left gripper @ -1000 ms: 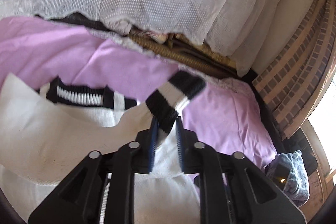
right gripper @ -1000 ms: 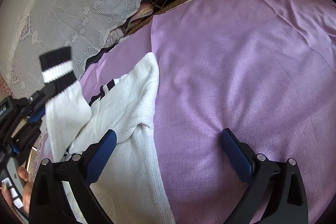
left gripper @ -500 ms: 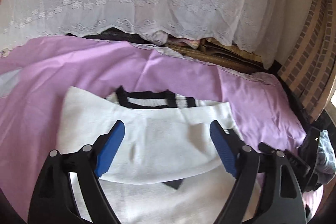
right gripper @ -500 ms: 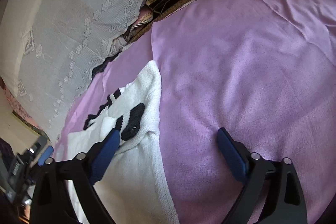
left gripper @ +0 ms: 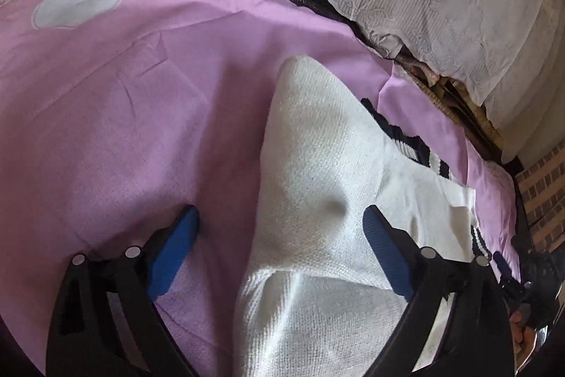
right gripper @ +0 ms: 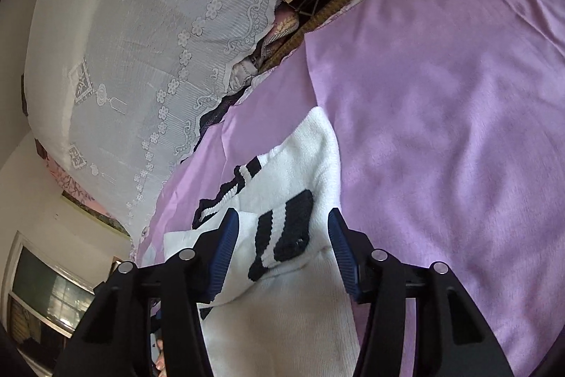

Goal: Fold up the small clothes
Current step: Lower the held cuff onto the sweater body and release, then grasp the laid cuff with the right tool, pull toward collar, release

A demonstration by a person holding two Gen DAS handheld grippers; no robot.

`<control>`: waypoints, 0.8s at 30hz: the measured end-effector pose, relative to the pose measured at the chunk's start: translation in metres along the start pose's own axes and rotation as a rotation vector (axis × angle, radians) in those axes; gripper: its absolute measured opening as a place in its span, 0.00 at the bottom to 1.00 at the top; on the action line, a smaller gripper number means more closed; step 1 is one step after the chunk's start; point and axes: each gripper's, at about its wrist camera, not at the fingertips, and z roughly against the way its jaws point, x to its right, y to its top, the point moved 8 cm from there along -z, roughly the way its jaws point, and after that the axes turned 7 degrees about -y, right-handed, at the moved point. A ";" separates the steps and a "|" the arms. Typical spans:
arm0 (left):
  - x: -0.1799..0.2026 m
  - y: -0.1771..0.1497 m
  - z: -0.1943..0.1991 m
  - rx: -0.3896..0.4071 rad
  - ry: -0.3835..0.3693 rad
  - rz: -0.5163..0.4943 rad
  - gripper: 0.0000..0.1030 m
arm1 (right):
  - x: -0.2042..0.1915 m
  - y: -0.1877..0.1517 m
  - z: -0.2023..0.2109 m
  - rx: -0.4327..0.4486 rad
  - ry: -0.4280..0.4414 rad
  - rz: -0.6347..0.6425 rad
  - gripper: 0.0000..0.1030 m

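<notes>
right wrist: sweater edge meets bare purple sheet.

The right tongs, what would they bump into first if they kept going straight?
Probably the striped cuff of the white sweater, folded across it. It sits between the closing right tongs, though depth is unclear.
</notes>
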 end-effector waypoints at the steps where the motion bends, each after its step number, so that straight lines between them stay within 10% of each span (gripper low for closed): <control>1: 0.002 -0.001 0.000 -0.004 0.015 -0.020 0.88 | -0.005 0.003 -0.005 -0.005 -0.012 0.023 0.51; 10: 0.011 0.029 0.030 0.129 -0.003 -0.017 0.89 | 0.001 -0.008 -0.043 -0.063 -0.160 0.145 0.44; 13: 0.021 0.040 0.012 0.087 0.088 -0.117 0.96 | -0.012 -0.011 -0.045 -0.047 -0.186 0.243 0.14; 16: 0.005 0.031 -0.030 -0.042 0.256 -0.180 0.96 | -0.030 0.000 -0.037 0.012 -0.165 0.292 0.09; 20: -0.014 0.032 -0.016 0.015 0.249 -0.080 0.96 | -0.045 0.026 -0.027 0.087 -0.166 0.324 0.09; 24: -0.013 0.026 -0.011 0.027 0.298 -0.100 0.96 | 0.011 0.010 -0.060 -0.048 -0.288 0.240 0.07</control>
